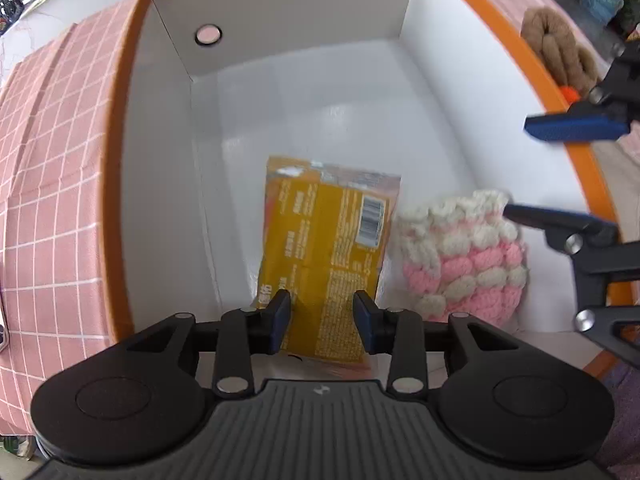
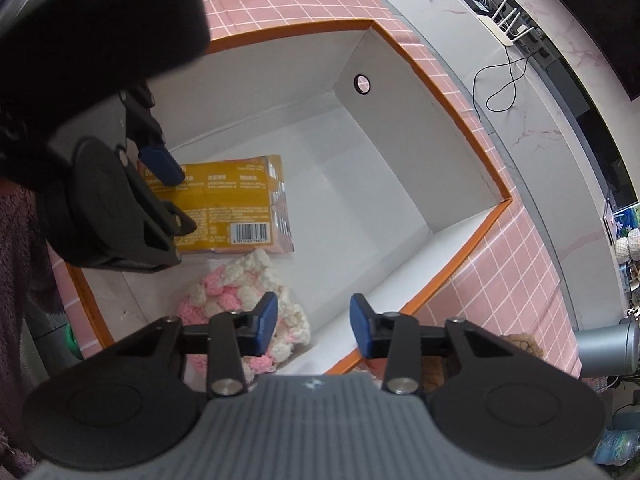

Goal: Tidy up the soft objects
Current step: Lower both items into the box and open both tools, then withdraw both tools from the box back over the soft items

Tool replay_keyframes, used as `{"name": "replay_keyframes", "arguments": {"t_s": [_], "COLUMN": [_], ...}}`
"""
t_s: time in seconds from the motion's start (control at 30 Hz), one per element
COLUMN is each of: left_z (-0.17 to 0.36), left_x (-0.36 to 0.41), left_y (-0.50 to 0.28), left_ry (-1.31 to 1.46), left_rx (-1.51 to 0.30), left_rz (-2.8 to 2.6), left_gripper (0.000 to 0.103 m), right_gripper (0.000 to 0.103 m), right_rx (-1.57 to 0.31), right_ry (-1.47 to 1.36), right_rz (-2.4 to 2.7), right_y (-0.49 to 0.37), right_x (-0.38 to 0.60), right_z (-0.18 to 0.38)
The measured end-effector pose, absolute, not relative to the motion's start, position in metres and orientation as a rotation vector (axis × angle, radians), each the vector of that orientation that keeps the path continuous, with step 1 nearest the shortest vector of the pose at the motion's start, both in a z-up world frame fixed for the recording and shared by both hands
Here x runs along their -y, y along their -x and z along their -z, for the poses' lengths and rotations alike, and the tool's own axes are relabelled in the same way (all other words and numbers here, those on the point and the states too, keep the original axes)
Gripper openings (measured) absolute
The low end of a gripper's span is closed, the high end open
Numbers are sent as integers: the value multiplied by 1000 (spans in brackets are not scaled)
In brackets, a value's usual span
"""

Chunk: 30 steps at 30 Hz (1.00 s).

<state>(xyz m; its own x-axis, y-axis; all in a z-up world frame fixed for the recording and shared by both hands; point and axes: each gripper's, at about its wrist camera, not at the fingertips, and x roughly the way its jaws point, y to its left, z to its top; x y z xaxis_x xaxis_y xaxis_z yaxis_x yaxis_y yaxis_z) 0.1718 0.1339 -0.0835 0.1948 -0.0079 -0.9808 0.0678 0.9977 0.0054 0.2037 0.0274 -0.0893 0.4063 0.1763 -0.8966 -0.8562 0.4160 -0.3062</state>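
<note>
Left gripper (image 1: 322, 320) and right gripper (image 2: 313, 326) agape

Yellow packet (image 1: 324, 256) between parted left hand-held gripper (image 1: 322, 316) fingers, beside crocheted pouch (image 1: 460, 256) in box (image 1: 168, 200).

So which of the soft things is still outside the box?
The brown plush, lying on the pink cloth beyond the orange rim of the box. The yellow packet and the pink-and-white crochet piece already sit on the box floor.

One orange-rimmed white box (image 1: 400, 80); inside it, one yellow tissue pack (image 1: 326, 248) and one pink-and-white crocheted piece (image 1: 464, 256); outside it, one brown plush item (image 1: 560, 48); two grippers, left (image 1: 323, 322) and right (image 2: 313, 327)
</note>
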Motion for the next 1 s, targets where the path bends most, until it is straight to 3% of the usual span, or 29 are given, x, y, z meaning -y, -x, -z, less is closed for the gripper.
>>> {"name": "replay_keyframes", "arguments": {"t_s": [0.43, 0.63, 1.0], "left_z": [90, 79, 0], "left_x": [-158, -162, -124], "left_y": [-173, -165, -133], "left_ry": [392, 374, 243], "left_rx": [-1421, -1362, -1100], "left_rz": [96, 22, 114], "left_gripper": [45, 42, 42], "right_gripper": [38, 40, 51], "right_rx": [-913, -899, -791], "right_ry": [829, 825, 676], "right_rz": [-781, -778, -681], "right_y": [-204, -200, -182], "right_x": [-21, -19, 34], "right_z": [92, 85, 35]}}
